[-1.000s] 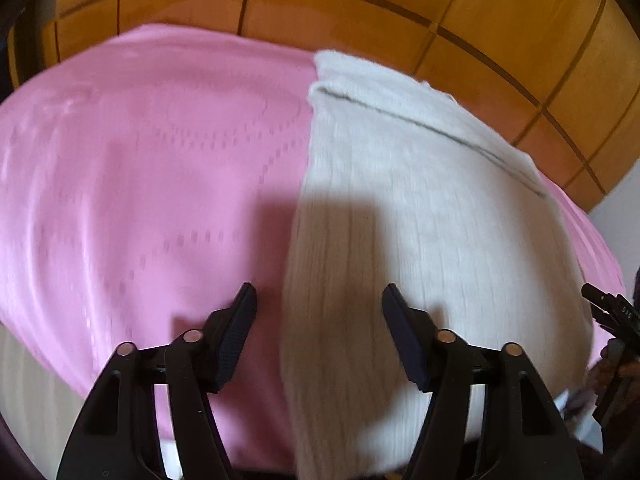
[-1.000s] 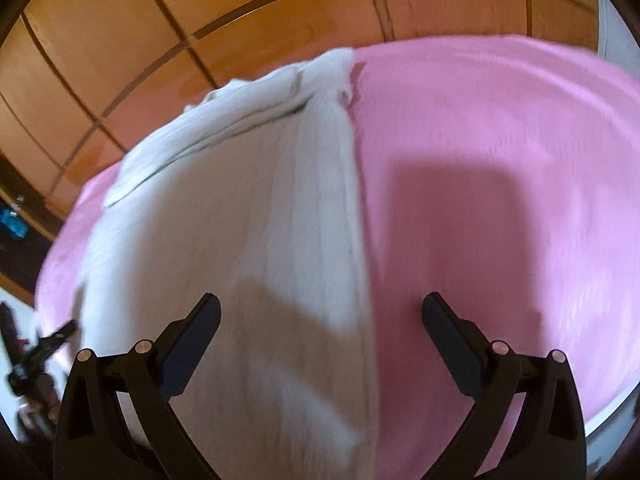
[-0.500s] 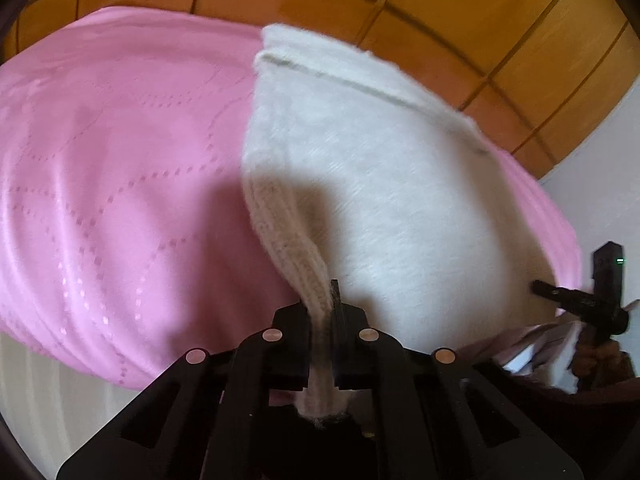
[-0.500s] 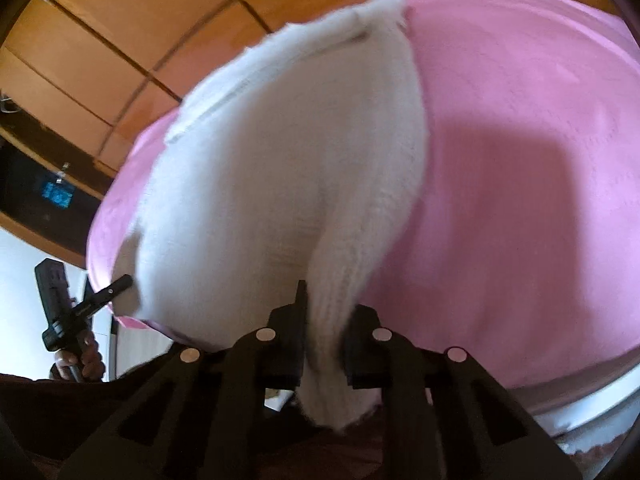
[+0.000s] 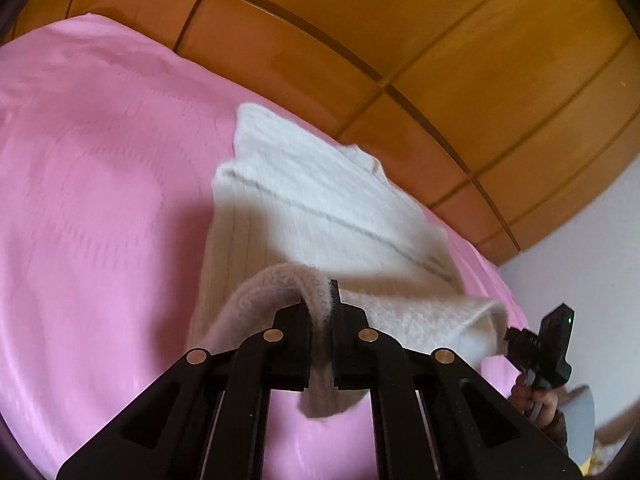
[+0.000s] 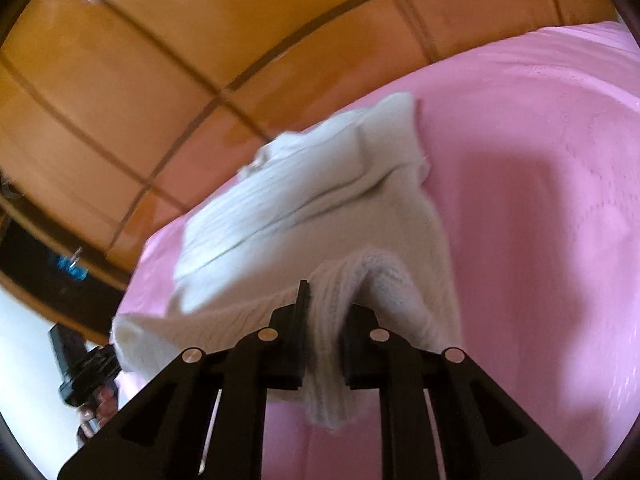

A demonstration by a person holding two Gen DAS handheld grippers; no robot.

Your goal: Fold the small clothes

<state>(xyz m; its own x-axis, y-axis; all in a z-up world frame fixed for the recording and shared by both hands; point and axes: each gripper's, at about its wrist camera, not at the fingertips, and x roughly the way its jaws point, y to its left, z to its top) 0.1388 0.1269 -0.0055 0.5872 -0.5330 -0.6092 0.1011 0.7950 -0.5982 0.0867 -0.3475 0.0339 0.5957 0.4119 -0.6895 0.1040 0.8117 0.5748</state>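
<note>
Both the left gripper [image 5: 320, 308] and right gripper [image 6: 325, 312] are clamped on the white knit garment's [image 5: 320, 200] near hem, lifted off the pink bedspread [image 5: 100, 200] mid-fold, and should next carry it toward the garment's far end.

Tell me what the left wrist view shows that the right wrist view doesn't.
Only the left wrist view shows the left gripper shut on the white knit garment, and the white wall.

Only the right wrist view shows the right gripper clamping its own corner, plus a blue display on a dark shelf.

Both show the garment lifted at the near edge, the pink bedspread and the wooden headboard.
</note>
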